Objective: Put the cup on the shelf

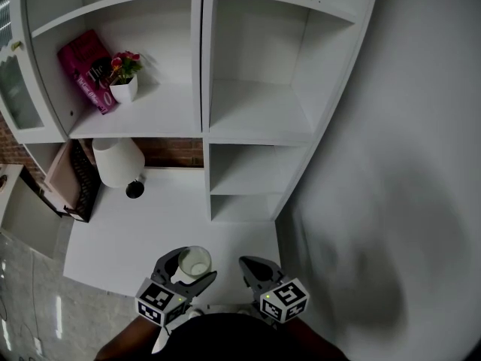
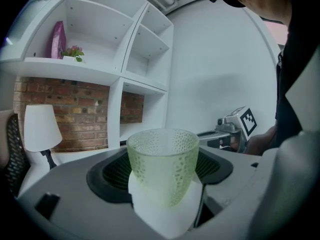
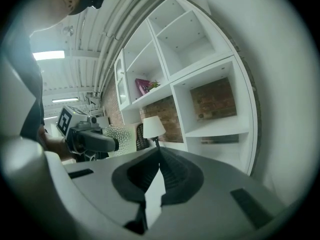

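White desk (image 1: 143,228) and shelf (image 1: 259,135) fill the wall ahead of you. Your left gripper (image 1: 186,271) has its jaws closed on the lower body of the pale green dimpled cup (image 2: 162,166), upright and mouth up, probably so it can land on its base. Your right gripper (image 1: 259,271) sits just beside it, jaws pressed together on nothing, seemingly spare. The cup hangs over the desk's near edge, well apart from the shelf, whose right-hand compartments look bare.

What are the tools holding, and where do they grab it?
The left tool holds the green dotted cup, jaws clamped on its lower sides. The right tool is shut and holds nothing.
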The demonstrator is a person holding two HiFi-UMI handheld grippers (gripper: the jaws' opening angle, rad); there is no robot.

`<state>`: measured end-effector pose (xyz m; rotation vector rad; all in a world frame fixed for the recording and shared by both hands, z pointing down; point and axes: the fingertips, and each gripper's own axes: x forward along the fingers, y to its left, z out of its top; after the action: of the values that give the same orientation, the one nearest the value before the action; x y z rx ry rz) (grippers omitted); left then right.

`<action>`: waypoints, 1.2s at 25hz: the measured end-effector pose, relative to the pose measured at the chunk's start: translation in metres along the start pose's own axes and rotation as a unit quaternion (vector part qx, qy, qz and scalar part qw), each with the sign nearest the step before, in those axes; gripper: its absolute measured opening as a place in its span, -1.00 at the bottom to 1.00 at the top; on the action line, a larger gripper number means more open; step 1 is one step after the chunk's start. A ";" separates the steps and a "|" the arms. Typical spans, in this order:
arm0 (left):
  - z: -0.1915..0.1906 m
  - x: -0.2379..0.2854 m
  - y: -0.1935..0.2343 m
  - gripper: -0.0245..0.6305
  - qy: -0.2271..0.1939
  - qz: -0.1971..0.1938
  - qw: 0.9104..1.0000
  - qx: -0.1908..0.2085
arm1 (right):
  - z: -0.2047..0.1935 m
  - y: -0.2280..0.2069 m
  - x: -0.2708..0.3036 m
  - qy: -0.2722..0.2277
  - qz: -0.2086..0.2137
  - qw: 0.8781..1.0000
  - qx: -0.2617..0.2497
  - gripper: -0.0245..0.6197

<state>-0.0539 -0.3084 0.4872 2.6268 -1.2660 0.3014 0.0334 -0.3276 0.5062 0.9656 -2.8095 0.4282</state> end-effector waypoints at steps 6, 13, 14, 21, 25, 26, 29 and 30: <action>0.044 -0.007 0.030 0.23 -0.020 0.027 0.999 0.018 | 0.008 0.002 0.004 -0.004 0.010 1.000 -0.008 -0.91; 0.120 -0.018 0.075 0.23 -0.044 0.056 0.996 0.056 | 0.025 0.010 0.016 -0.015 0.032 0.999 -0.026 -0.91; 0.133 -0.018 0.081 0.23 -0.046 0.062 0.995 0.067 | 0.027 0.011 0.018 -0.016 0.034 0.999 -0.028 -0.91; 0.221 -0.014 0.124 0.23 -0.081 0.091 0.987 0.102 | 0.027 0.024 0.027 -0.010 0.051 0.998 -0.034 -0.91; 0.263 -0.006 0.148 0.23 -0.095 0.092 0.986 0.097 | 0.028 0.024 0.028 -0.010 0.050 0.998 -0.036 -0.91; 0.272 -0.004 0.155 0.23 -0.097 0.093 0.987 0.092 | 0.029 0.023 0.028 -0.011 0.049 0.998 -0.036 -0.91; 0.294 0.001 0.174 0.23 -0.099 0.096 0.987 0.079 | 0.029 0.019 0.028 -0.013 0.043 0.998 -0.035 -0.91; 0.299 0.003 0.180 0.23 -0.098 0.098 0.987 0.077 | 0.029 0.017 0.028 -0.013 0.041 0.998 -0.035 -0.91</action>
<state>-0.1658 -0.5025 0.2194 2.7193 -1.6321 0.1821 -0.0007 -0.3403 0.4808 0.8506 -2.8749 0.3277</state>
